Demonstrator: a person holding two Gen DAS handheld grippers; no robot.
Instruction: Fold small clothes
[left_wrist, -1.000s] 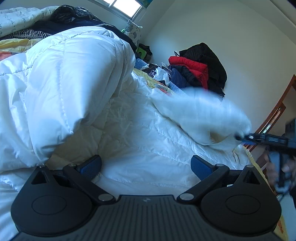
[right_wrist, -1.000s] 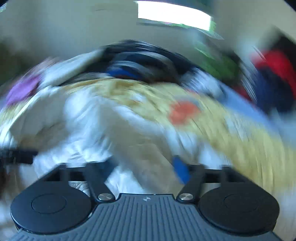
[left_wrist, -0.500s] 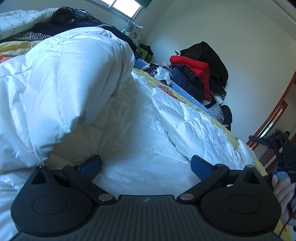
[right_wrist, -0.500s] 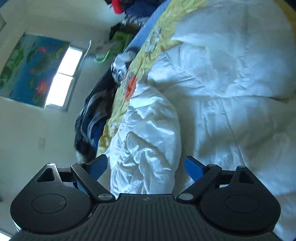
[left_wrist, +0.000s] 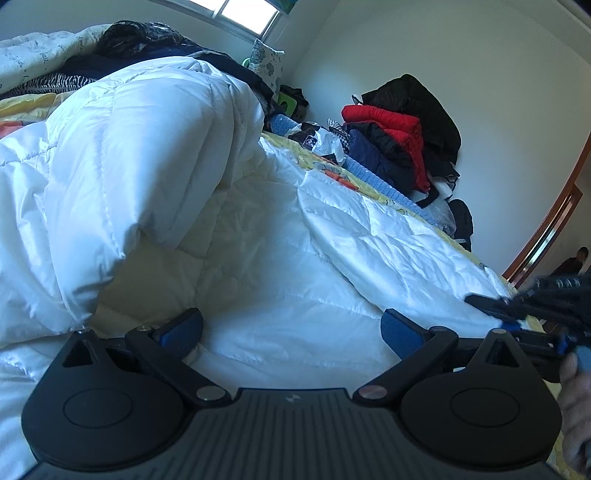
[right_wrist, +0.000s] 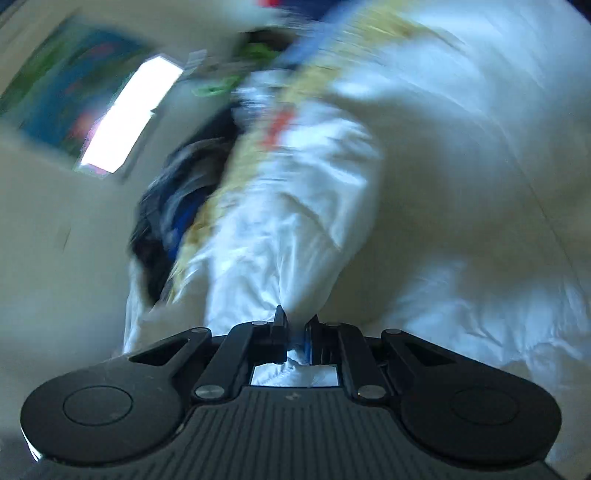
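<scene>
A white quilted puffer jacket (left_wrist: 258, 229) lies spread on the bed, one part folded over in a thick hump at the left (left_wrist: 122, 158). My left gripper (left_wrist: 291, 332) is open and empty, low over the jacket's middle. My right gripper (right_wrist: 295, 325) is shut on a bunched fold of the white jacket (right_wrist: 291, 258), which rises from between its fingers. The right gripper also shows at the right edge of the left wrist view (left_wrist: 517, 310), at the jacket's near right corner. The right wrist view is blurred.
A yellow patterned bedspread (left_wrist: 332, 166) lies under the jacket. A pile of red, black and navy clothes (left_wrist: 399, 129) sits at the far end against the wall. Dark clothes and a striped item (left_wrist: 110, 59) lie at far left. A wooden door frame (left_wrist: 546, 236) stands at right.
My right gripper was open half a second ago and has now closed on a fold of the white jacket at its right corner. My left gripper has stayed open and still.
</scene>
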